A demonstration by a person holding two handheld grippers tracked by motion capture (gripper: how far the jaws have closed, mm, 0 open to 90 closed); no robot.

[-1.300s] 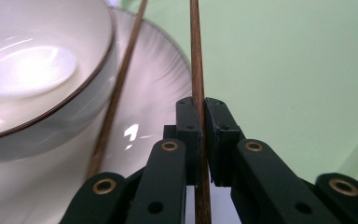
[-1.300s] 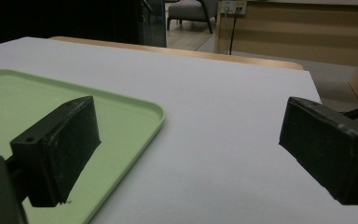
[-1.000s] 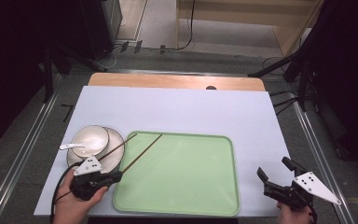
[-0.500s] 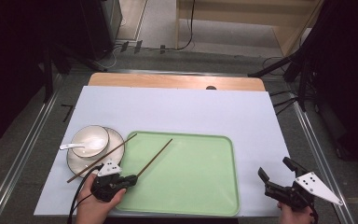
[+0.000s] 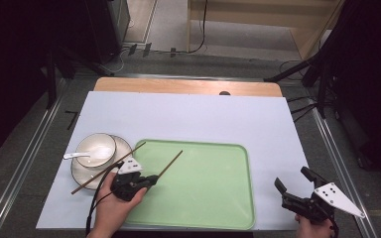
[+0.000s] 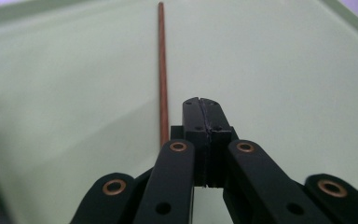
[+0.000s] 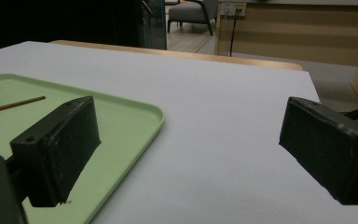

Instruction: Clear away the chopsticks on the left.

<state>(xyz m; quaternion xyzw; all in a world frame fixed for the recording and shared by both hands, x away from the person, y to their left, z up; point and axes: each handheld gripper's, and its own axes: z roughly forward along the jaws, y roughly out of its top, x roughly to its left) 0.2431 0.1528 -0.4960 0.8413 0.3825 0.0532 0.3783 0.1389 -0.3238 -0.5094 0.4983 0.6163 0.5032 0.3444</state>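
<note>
From above, my left gripper [image 5: 148,181] sits over the near left part of the green tray [image 5: 213,198], its jaws drawn together, with one brown chopstick [image 5: 170,164] running from its tip up and to the right across the tray; whether the jaws pinch that stick I cannot tell. A second chopstick [image 5: 106,169] lies slanted across the plate [image 5: 82,174] left of the tray, beside the white bowl [image 5: 95,149] and white spoon [image 5: 72,155] on it. At the near right, my right gripper [image 5: 292,180] hangs over the white table cover [image 5: 188,116], jaws spread wide, well apart from the tray. In my left gripper view, the black jaws meet flat with no gap, and the chopstick [image 6: 162,74] runs away alongside them on their left over the tray [image 6: 284,84]. In my right gripper view, the jaws stand far apart holding nothing, the tray's corner [image 7: 135,122] between them at left.
</note>
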